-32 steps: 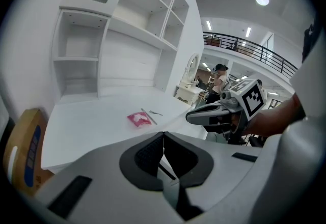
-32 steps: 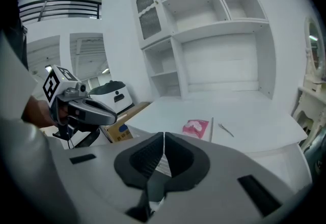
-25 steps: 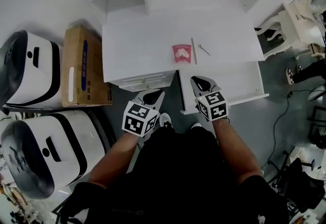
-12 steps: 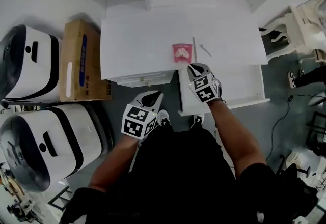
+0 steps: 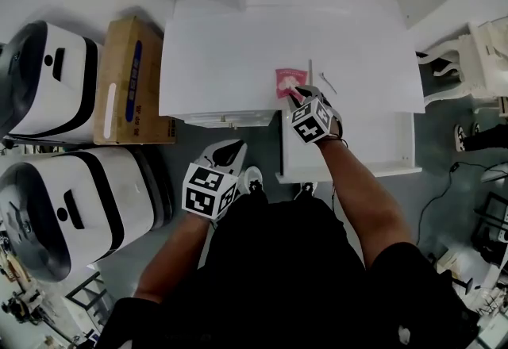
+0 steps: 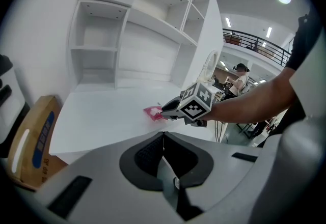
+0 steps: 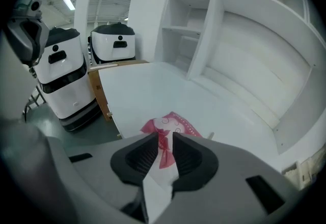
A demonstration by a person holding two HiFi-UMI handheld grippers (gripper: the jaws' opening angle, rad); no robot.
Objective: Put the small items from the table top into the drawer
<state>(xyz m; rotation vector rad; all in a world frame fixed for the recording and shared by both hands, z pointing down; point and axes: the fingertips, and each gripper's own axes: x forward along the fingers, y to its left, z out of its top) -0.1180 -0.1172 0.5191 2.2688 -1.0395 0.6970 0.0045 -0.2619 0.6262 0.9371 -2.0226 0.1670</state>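
- Basically at the start: the pink packet (image 5: 287, 79) sits on the table top (image 5: 230, 62), near its front edge, and I can't see anything in the open drawer (image 5: 373, 141) just right of it.
- The right gripper (image 5: 298, 93) is at the packet's near edge, jaws slightly apart with the pink corner showing in the gap. Looks to me like not clamped yet.
- The left gripper (image 5: 228, 152) hangs off the near-left, below the table edge, jaws pressed together on nothing.
- Left to do: grab the packet and drop it in, then the small screw (image 5: 328, 86) and the thin stick (image 5: 310, 70) right of it.
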